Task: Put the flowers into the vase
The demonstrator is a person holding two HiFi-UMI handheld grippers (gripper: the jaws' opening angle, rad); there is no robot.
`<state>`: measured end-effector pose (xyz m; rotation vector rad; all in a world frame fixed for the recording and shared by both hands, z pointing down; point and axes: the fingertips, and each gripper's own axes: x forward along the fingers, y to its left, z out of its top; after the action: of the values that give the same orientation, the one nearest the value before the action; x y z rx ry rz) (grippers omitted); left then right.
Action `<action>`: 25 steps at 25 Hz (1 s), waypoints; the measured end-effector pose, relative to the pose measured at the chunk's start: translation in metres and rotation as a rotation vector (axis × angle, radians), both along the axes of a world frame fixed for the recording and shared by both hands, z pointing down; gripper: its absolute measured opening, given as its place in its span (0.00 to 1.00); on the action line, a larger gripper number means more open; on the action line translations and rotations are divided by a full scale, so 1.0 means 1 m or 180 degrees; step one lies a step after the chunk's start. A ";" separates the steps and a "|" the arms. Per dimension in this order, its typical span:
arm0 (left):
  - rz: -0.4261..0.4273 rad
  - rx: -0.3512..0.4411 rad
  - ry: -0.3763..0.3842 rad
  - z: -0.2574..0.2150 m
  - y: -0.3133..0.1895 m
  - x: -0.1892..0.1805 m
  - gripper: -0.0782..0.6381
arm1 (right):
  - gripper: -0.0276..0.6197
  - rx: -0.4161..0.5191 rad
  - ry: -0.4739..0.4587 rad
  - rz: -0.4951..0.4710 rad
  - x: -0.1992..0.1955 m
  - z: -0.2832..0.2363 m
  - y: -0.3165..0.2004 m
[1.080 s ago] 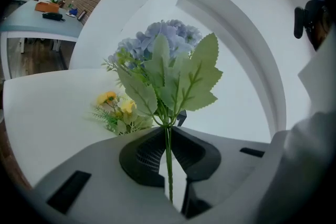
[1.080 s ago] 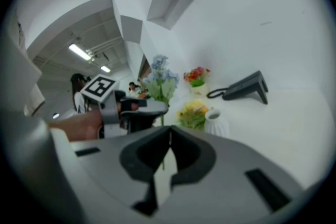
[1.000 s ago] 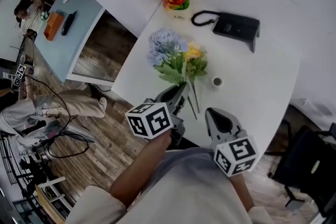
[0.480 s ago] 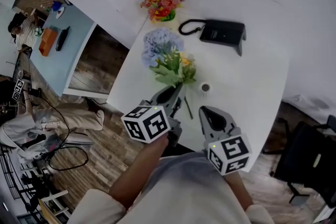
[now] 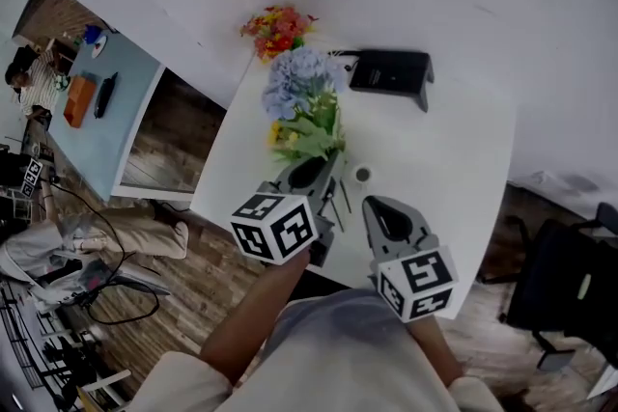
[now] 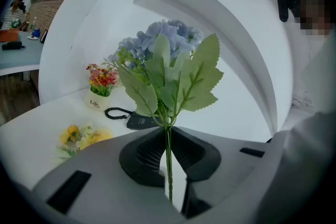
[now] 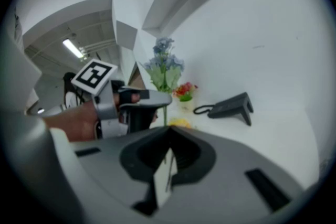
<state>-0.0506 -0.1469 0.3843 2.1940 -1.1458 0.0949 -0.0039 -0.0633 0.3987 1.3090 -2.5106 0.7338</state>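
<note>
Blue flower stem (image 6: 168,60) is clamped in the left gripper (image 6: 168,132), jaws closed on the stalk, axis near upright, bloom at 12 o'clock, cut end below the jaws. Small white round vessel (image 5: 362,175), probably the vase, sits just beside those tips at 3 o'clock in head view, so left arm is nearer. Right gripper (image 7: 168,131) is closed and empty, vessel at its 12 o'clock. Yellow flowers (image 6: 84,138) lie on the table (image 5: 454,159)

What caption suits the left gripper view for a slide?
Left gripper clamps the stem of a blue flower; yellow flowers lie on the table.
</note>
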 end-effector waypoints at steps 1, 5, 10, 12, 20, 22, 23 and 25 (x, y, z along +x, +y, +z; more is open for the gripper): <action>0.0025 0.0033 -0.0016 -0.003 -0.003 0.002 0.17 | 0.08 0.0000 -0.0006 0.0004 0.000 0.000 0.000; 0.0140 0.0169 -0.0114 -0.006 0.006 0.035 0.17 | 0.08 0.0014 -0.0068 0.0025 0.027 0.013 0.022; 0.0239 0.0341 -0.0226 -0.024 -0.016 0.033 0.17 | 0.08 -0.0044 -0.0100 0.0051 0.013 0.008 0.007; 0.0270 0.0383 -0.0245 -0.029 -0.024 0.033 0.17 | 0.08 -0.0067 -0.0104 0.0045 0.007 0.006 0.000; 0.0392 0.0565 -0.0363 -0.033 -0.030 0.053 0.17 | 0.08 -0.0125 -0.0146 0.0061 0.014 0.012 0.001; 0.0409 0.0579 -0.0402 -0.031 -0.031 0.057 0.17 | 0.08 -0.0150 -0.0153 0.0067 0.017 0.015 0.001; 0.0416 0.0589 -0.0423 -0.029 -0.031 0.059 0.17 | 0.08 -0.0160 -0.0156 0.0066 0.018 0.016 0.002; 0.0431 0.0609 -0.0449 -0.028 -0.032 0.062 0.17 | 0.08 -0.0170 -0.0167 0.0063 0.020 0.018 0.001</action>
<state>0.0112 -0.1787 0.3560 2.4676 -1.1205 0.2086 0.0157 -0.0622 0.4167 1.3152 -2.5033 0.8441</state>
